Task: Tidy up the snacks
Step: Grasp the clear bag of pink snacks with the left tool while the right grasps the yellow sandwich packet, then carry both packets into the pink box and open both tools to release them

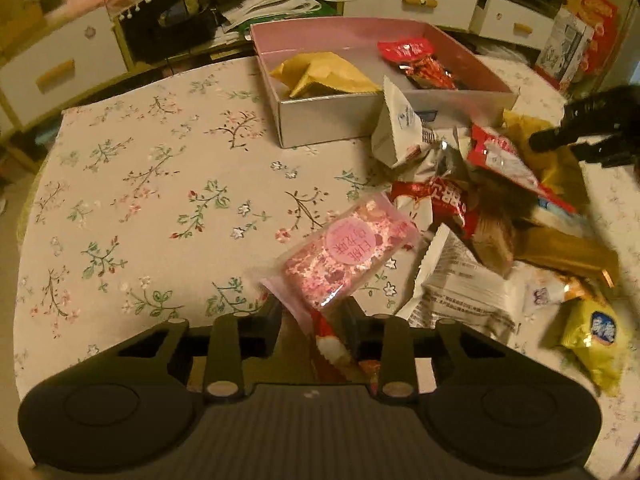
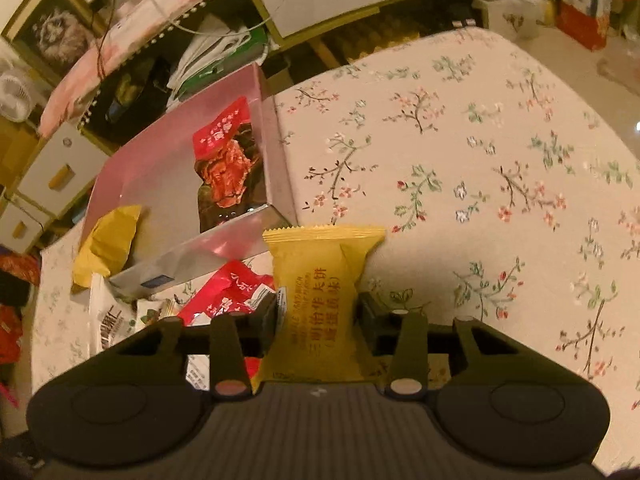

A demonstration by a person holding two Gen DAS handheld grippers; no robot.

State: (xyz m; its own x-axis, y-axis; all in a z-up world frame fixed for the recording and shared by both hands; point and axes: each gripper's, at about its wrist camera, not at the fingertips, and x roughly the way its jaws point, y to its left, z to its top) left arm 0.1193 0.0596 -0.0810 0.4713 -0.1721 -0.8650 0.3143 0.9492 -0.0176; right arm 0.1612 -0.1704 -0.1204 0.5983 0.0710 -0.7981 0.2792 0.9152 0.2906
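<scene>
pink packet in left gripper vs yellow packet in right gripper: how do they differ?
Colour: the pink packet is see-through with a round pink label; the yellow packet is opaque with printed text.
Pose: the pink packet slants up to the right; the yellow packet stands straight.
Shared: each sits between a gripper's jaws, left gripper and right gripper.

We are in a home's living space: a floral tablecloth (image 1: 160, 184) covers the table, white drawer units (image 1: 412, 0) stand at twelve o'clock, a fringed pink cloth (image 2: 132, 36) drapes a shelf.
</scene>
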